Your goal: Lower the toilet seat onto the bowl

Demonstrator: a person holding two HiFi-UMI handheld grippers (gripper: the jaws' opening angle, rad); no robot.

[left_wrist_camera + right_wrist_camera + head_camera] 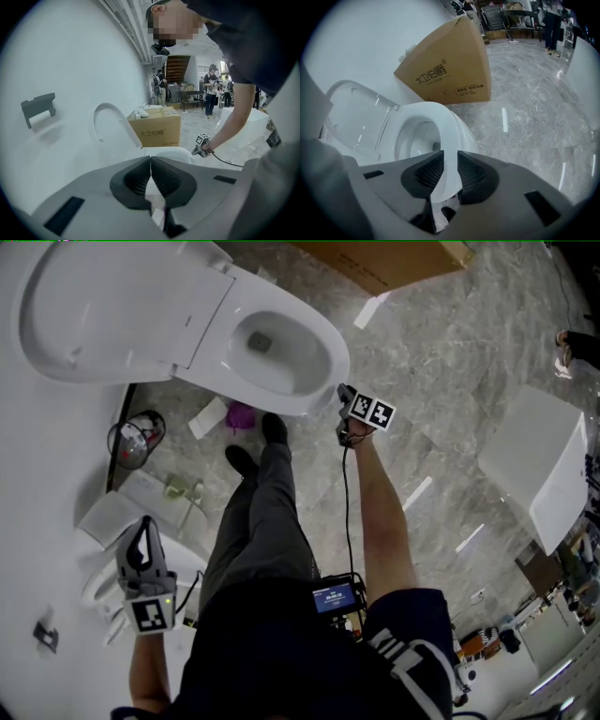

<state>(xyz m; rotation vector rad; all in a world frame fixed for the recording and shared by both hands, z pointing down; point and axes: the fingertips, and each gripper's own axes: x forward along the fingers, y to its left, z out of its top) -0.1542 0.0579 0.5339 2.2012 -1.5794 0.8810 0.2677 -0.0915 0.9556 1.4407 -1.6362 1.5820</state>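
The white toilet bowl [281, 348] stands at the top of the head view. Its seat [433, 117] lies flat on the rim, and the lid [103, 310] stands raised against the wall behind it. My right gripper [343, 397] is at the seat's front edge. In the right gripper view its jaws [450, 161] are closed on that white edge, which fills the gap between the pads. My left gripper [142, 526] hangs low at the left, far from the toilet. Its jaws [150, 159] are shut with nothing between them.
A cardboard box [450, 70] leans by the wall beyond the toilet. A wire bin [136, 439] and a purple object [241, 415] sit on the floor beside the bowl. Another white fixture [544, 465] stands at the right. A paper holder [38, 107] hangs on the wall.
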